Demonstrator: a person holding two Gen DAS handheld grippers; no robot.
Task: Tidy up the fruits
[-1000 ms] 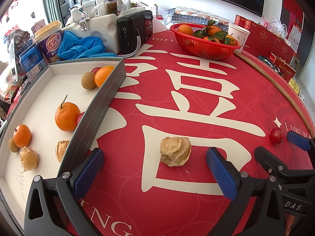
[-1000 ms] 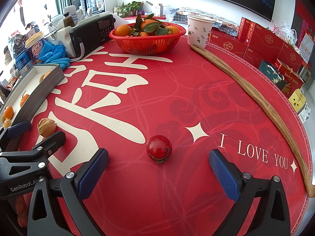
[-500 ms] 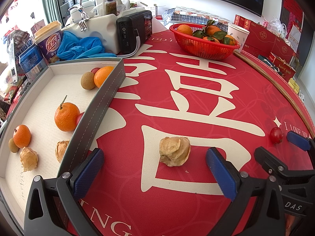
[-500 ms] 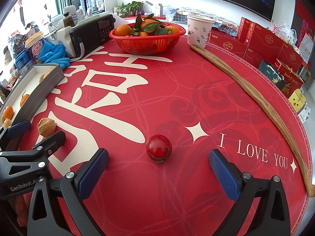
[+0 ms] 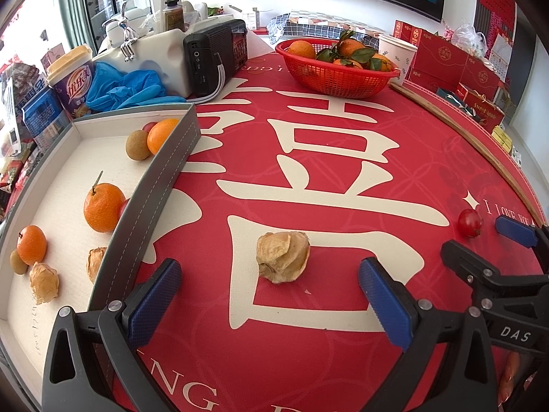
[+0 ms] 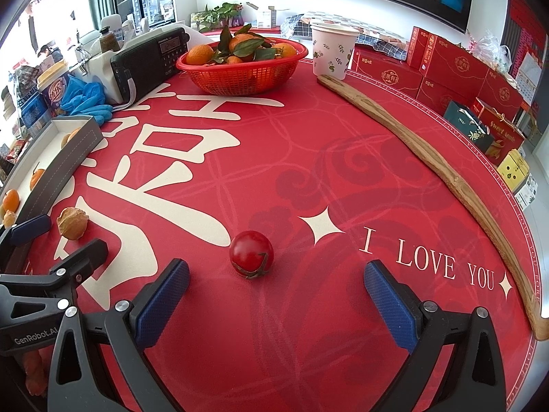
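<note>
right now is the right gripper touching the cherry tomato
Apart. The right wrist view shows red cloth between the cherry tomato and both open fingers of the right gripper.

Husked physalis [image 5: 283, 257] and cherry tomato [image 6: 251, 254] lie apart.

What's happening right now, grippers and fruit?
Left gripper open, papery husked fruit ahead. Right gripper open, small red tomato ahead. Grey-walled tray holds fruit. Nothing blocking.

open red cloth [image 6: 308, 158] ahead; tray wall [image 5: 151, 185] leftward
</note>
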